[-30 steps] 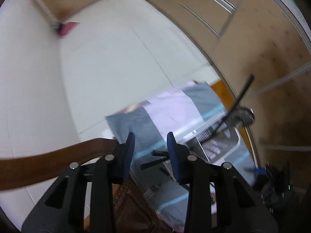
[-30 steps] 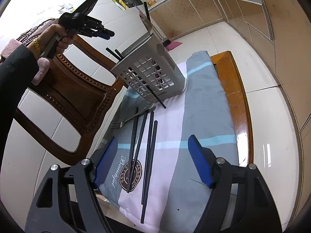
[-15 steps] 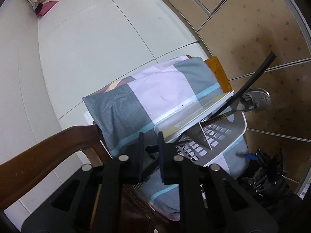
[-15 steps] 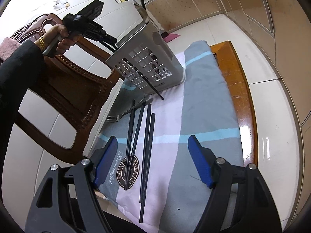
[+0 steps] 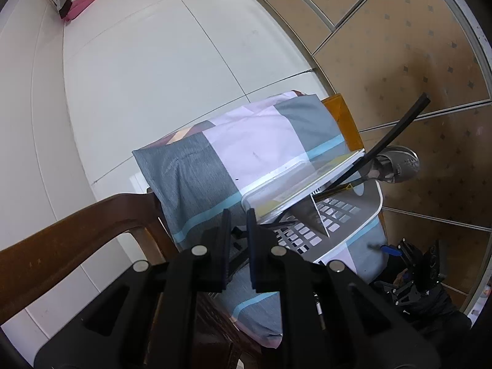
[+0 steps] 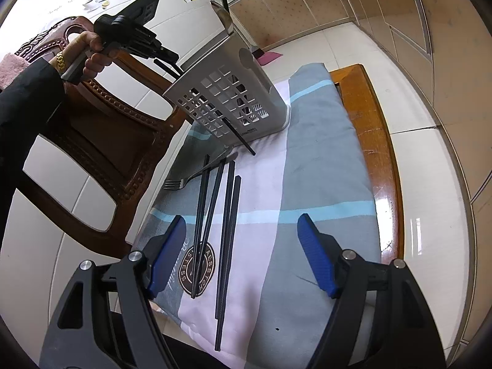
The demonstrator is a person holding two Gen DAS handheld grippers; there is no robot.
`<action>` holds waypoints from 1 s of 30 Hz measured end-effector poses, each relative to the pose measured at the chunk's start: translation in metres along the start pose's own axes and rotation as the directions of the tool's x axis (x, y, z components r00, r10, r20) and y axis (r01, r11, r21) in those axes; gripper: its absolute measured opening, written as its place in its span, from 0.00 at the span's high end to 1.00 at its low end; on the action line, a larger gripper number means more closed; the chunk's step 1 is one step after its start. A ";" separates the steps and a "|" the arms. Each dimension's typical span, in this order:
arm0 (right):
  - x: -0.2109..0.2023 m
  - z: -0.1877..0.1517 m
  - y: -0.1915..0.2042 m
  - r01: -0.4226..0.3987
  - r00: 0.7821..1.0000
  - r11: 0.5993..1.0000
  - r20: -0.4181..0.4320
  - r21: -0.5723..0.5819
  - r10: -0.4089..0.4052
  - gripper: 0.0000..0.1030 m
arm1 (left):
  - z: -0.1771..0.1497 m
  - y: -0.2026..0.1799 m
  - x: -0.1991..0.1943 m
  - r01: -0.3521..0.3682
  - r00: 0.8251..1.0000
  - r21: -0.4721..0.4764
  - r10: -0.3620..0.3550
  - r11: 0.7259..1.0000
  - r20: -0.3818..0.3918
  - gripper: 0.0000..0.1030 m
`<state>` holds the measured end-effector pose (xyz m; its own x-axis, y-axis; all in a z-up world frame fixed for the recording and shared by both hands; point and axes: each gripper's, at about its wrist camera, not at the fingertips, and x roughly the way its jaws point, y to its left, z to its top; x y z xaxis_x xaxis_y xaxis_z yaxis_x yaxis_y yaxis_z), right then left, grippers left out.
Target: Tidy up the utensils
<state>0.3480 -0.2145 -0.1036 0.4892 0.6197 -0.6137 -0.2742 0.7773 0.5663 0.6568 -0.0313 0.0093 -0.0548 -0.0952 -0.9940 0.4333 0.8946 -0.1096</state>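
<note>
A white perforated utensil basket (image 6: 233,101) is tilted on the patchwork cloth (image 6: 323,166), with a black chopstick (image 6: 238,135) poking through its lattice and another chopstick (image 5: 396,135) leaning out over its rim. Four loose chopsticks (image 6: 226,224) and a fork (image 6: 190,178) are laid on the cloth just in front of it. The left gripper (image 5: 238,218) is held nearly closed above the basket's near rim, apparently pinched on a dark chopstick end, though this is partly hidden. The right gripper (image 6: 241,255) is held wide apart and empty over the loose chopsticks.
</note>
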 end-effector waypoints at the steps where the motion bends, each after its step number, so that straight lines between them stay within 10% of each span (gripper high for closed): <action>1: 0.001 0.000 0.000 0.004 1.000 1.000 -0.001 -0.002 -0.004 0.29 | 0.000 0.000 0.000 0.003 1.000 -0.001 -0.003 1.000 0.000 0.89; 25: 0.001 -0.003 0.000 0.009 1.000 1.000 -0.014 -0.008 -0.009 0.29 | -0.005 0.004 -0.028 -0.027 0.997 -0.030 0.029 0.999 0.070 0.97; 30: 0.002 -0.003 0.000 0.010 1.000 1.000 -0.019 -0.009 -0.010 0.29 | -0.007 -0.001 -0.030 -0.037 0.995 -0.006 0.038 0.999 0.089 0.44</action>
<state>0.3465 -0.2128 -0.1064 0.4764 0.6136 -0.6297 -0.2771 0.7845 0.5548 0.6521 -0.0267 0.0391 0.0417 -0.0997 -0.9941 0.4299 0.9000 -0.0722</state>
